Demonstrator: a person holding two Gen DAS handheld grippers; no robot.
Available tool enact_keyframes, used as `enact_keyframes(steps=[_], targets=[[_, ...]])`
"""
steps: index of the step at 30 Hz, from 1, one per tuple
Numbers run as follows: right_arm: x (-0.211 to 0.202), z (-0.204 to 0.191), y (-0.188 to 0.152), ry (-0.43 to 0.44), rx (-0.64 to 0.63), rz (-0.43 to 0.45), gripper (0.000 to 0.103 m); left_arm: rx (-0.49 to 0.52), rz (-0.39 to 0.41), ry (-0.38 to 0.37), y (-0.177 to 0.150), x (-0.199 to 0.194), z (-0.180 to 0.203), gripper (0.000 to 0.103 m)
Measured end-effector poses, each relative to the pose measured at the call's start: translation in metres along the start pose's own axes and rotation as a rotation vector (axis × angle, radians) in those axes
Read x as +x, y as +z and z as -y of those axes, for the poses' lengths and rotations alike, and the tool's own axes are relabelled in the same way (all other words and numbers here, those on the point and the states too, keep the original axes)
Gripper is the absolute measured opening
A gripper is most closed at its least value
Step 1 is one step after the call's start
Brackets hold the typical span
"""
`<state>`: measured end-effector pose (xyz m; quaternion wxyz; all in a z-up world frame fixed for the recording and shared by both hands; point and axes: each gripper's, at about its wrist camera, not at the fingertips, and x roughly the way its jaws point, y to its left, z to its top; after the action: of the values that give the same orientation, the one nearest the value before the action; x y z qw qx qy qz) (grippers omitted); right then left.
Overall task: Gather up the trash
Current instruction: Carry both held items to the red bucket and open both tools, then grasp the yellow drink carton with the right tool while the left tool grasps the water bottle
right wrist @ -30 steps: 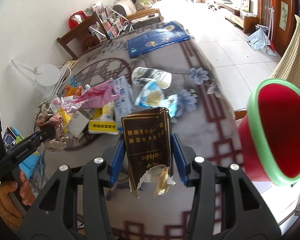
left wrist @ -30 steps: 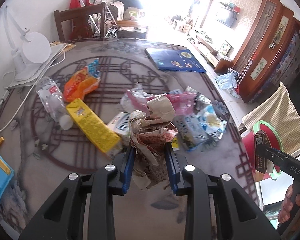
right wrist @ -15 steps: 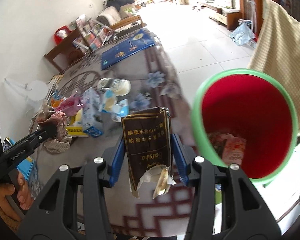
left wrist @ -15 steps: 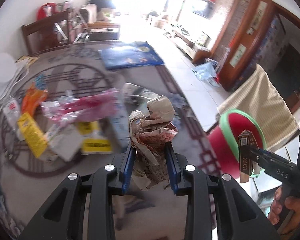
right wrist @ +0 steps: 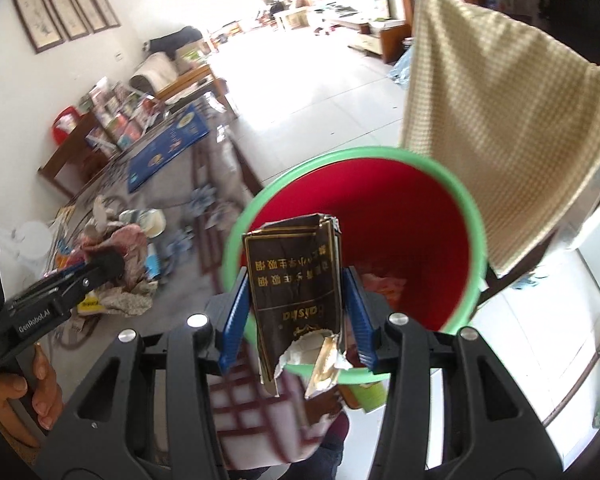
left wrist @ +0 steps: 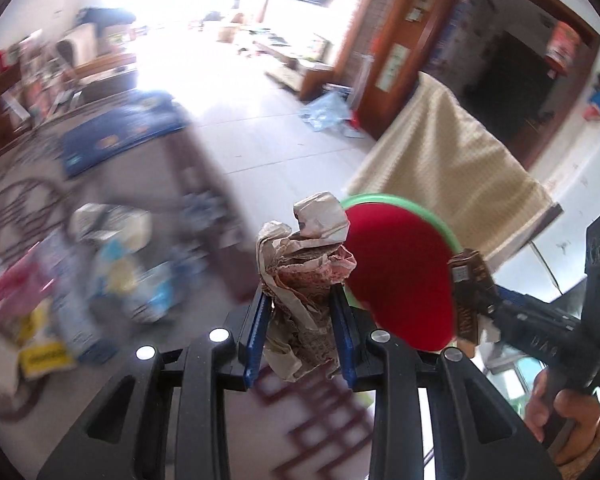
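My left gripper point(left wrist: 302, 320) is shut on a crumpled wad of brown paper point(left wrist: 304, 264), held over the table edge beside the red bin with a green rim point(left wrist: 400, 276). My right gripper point(right wrist: 296, 304) is shut on a torn dark brown packet with gold print point(right wrist: 296, 280), held over the near rim of the bin point(right wrist: 440, 184). Some pink trash point(right wrist: 384, 284) lies at the bottom of the bin. The right gripper with its packet point(left wrist: 470, 292) also shows in the left wrist view, and the left gripper with its paper point(right wrist: 120, 264) in the right wrist view.
Several wrappers, cartons and a pink bag point(left wrist: 80, 272) lie blurred on the patterned table point(left wrist: 180, 364). A blue folder point(right wrist: 168, 152) lies at the table's far end. A chair draped in checked cloth point(right wrist: 508, 128) stands just behind the bin. White tiled floor point(right wrist: 320, 92) lies beyond.
Both grippers have swung right, away from the trash pile and toward the bin. The right gripper's packet is now over the bin's near rim. Both still hold their items.
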<state>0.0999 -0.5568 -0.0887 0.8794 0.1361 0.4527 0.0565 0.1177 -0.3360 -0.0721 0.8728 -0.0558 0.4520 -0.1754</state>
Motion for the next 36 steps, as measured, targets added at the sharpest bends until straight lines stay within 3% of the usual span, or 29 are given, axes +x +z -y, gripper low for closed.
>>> enact_keyframes(steps=[4,9,12,13,14,17,25,30,36], targets=[[-0.008,0.021,0.010,-0.029,0.030,0.029,0.045,0.057,-0.037,-0.064,0.019,0.028,0.036,0.028],[-0.010,0.036,0.016,-0.059,0.056,0.052,0.045,0.102,-0.070,-0.091,0.027,0.052,0.063,0.029],[-0.009,0.042,0.019,-0.069,0.068,0.057,0.050,0.126,-0.090,-0.108,0.031,0.059,0.070,0.050],[-0.008,0.043,0.019,-0.071,0.071,0.053,0.055,0.131,-0.081,-0.094,0.031,0.058,0.071,0.065],[-0.007,0.045,0.019,-0.077,0.077,0.050,0.060,0.130,-0.062,-0.094,0.030,0.054,0.070,0.068],[-0.005,0.047,0.016,-0.086,0.085,0.044,0.062,0.115,-0.056,-0.103,0.030,0.049,0.063,0.067],[0.000,0.019,0.015,-0.059,0.048,0.032,0.070,-0.017,-0.036,-0.048,0.004,0.014,0.006,0.067],[0.013,-0.019,0.014,-0.015,-0.008,0.004,0.071,-0.158,-0.031,0.014,-0.022,-0.010,-0.051,0.067],[0.028,-0.078,0.008,0.043,-0.090,-0.029,0.075,-0.312,0.035,0.130,-0.045,-0.052,-0.136,0.068]])
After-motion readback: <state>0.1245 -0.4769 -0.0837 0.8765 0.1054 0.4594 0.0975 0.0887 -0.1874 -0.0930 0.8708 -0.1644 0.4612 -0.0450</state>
